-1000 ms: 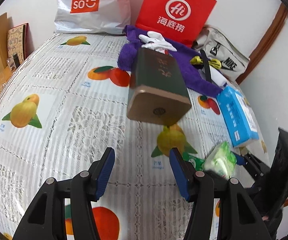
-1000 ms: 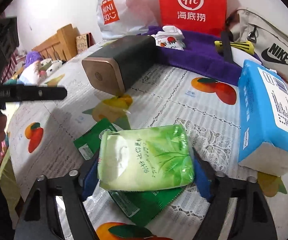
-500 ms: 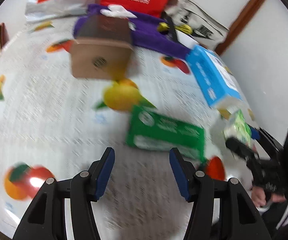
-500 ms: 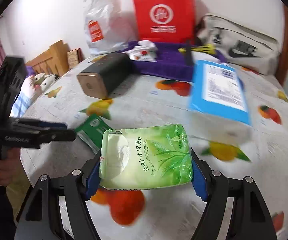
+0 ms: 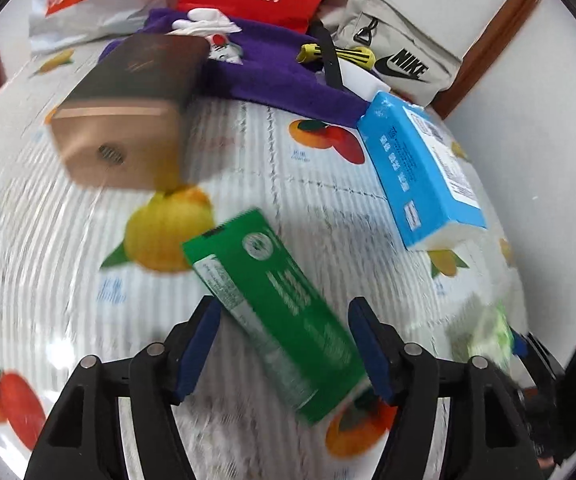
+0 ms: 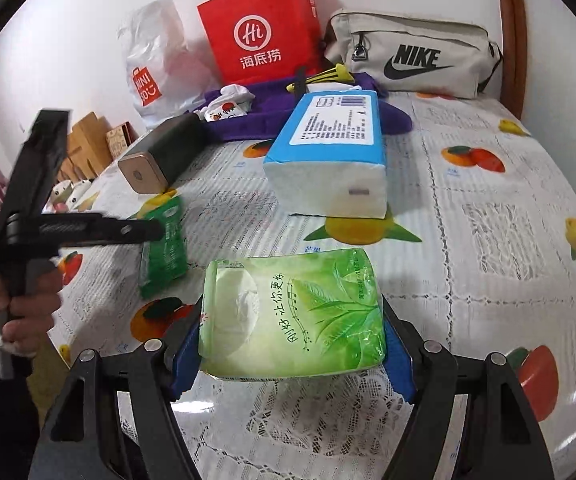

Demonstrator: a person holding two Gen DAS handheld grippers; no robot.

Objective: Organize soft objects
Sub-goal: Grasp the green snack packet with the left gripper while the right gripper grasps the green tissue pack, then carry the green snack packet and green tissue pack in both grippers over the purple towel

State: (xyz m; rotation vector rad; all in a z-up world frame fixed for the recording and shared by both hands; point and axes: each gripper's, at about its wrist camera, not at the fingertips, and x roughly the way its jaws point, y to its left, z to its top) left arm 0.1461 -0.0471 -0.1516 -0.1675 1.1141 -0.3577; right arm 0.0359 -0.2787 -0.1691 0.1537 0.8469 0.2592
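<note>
Open worktop (image 6: 488,240) lies right of the blue tissue pack (image 6: 328,160); right gripper (image 6: 292,356) jaws clamp the green tissue packet (image 6: 292,316), left gripper (image 5: 284,348) jaws opening astride a green pouch (image 5: 272,300).

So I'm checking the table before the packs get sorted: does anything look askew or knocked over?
Yes. The dark box with the gold end lies on its side by the purple cloth, and the dark green packet lies slanted on the table between the opening jaws of the left gripper. Nothing spilled.
</note>
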